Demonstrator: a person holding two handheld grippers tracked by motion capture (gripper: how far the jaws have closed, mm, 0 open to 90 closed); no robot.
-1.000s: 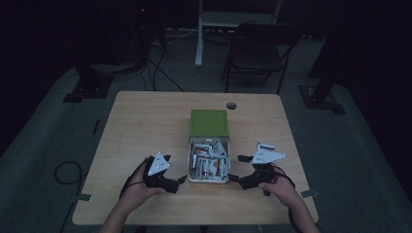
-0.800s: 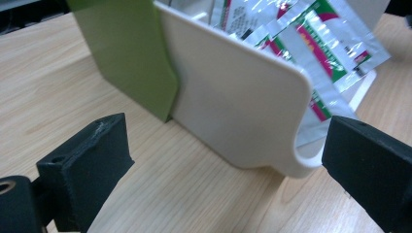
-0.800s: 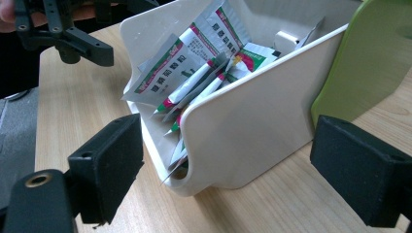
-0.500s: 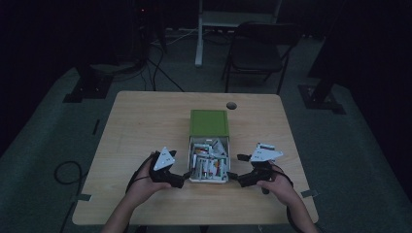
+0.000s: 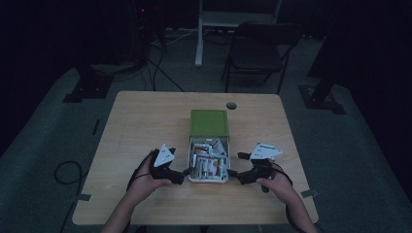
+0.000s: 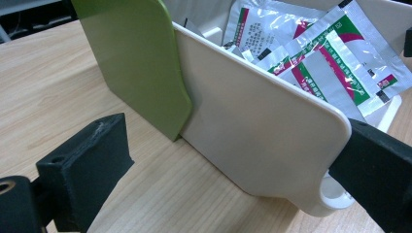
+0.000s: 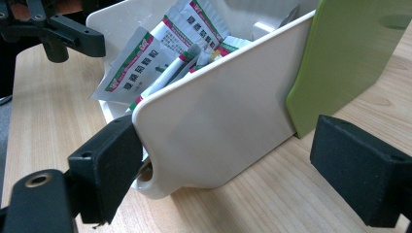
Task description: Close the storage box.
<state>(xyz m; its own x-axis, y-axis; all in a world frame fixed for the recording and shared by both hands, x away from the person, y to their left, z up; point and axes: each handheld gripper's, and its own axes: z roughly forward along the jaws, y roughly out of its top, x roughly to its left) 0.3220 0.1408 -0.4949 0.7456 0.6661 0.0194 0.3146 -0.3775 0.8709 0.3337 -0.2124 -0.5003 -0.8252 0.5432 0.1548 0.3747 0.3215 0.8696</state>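
Cream plastic box (image 5: 209,177) with a green lid (image 5: 209,122) slid half back sits near the table's (image 5: 145,116) front edge, packets (image 5: 210,154) showing inside. Left gripper (image 5: 184,171) and right gripper (image 5: 233,173) flank its front corners, jaws wide apart, holding nothing. This looks like lining up to grasp; next, each pair likely must close squarely on a side wall.

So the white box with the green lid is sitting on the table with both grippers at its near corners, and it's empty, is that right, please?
Not quite: the white box isn't empty. The left gripper view shows printed foil sachets piled inside it. The rest holds: its green lid covers the far half, and the left gripper and right gripper sit at its near corners on the table.
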